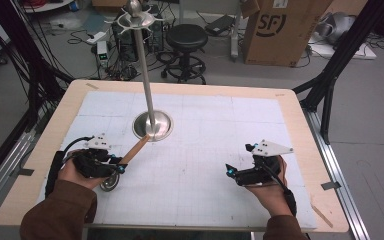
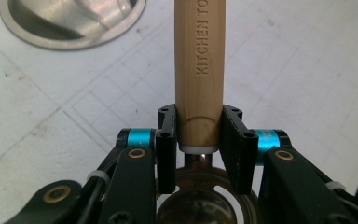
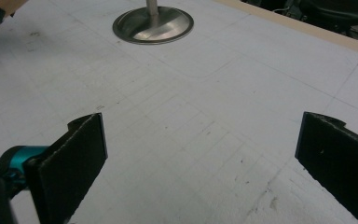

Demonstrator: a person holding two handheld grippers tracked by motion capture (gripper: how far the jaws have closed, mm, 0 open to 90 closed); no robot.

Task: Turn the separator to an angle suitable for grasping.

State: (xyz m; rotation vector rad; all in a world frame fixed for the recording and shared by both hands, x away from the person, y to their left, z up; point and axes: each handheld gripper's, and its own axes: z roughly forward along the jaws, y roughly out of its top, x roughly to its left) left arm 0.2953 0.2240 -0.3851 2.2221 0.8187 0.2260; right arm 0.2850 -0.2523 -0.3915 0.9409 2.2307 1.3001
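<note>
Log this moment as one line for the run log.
left gripper: shut on wooden handle | right gripper: open, nothing between jaws | stand base: mid-table, beyond handle tip

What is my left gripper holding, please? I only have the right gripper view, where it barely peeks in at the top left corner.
Observer: The left gripper is shut on a wooden handle stamped KITCHEN.
Operator: Thank you. What is at the handle's other end?
Observer: A round metal head, seen in the high view beneath the left hand, low over the white mat.
Operator: How tall is the stand ahead of me?
Observer: The metal stand rises high to a pronged hanger top.
</note>
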